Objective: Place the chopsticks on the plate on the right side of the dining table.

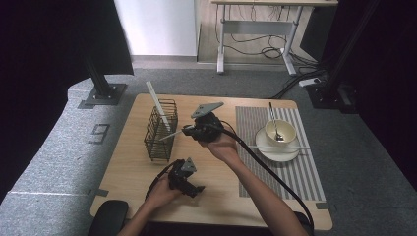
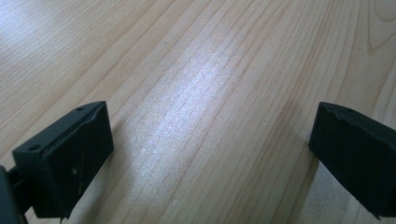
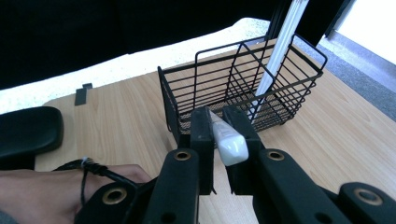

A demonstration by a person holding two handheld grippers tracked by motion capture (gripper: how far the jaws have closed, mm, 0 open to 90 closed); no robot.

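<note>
A black wire basket [image 1: 160, 132] stands on the left half of the wooden table [image 1: 216, 196]; a long white stick [image 1: 157, 101] leans upright in it. My right gripper [image 1: 188, 130] hovers just right of the basket, shut on another white stick [image 1: 172, 134] that points at the basket's rim. In the right gripper view the jaws [image 3: 218, 116] pinch that white stick [image 3: 229, 142] by its thick end, in front of the basket [image 3: 233, 88]. My left gripper [image 1: 197, 189] rests low near the table's front edge. Its jaws [image 2: 210, 140] are wide open over bare wood.
A striped placemat [image 1: 295, 172] covers the right side of the table. On it sits a white plate [image 1: 268, 147] with a cream bowl [image 1: 287, 130] holding a spoon [image 1: 273, 118]. A thin white stick [image 1: 301, 147] lies across the plate. A black pad [image 1: 108, 216] sits at the front left corner.
</note>
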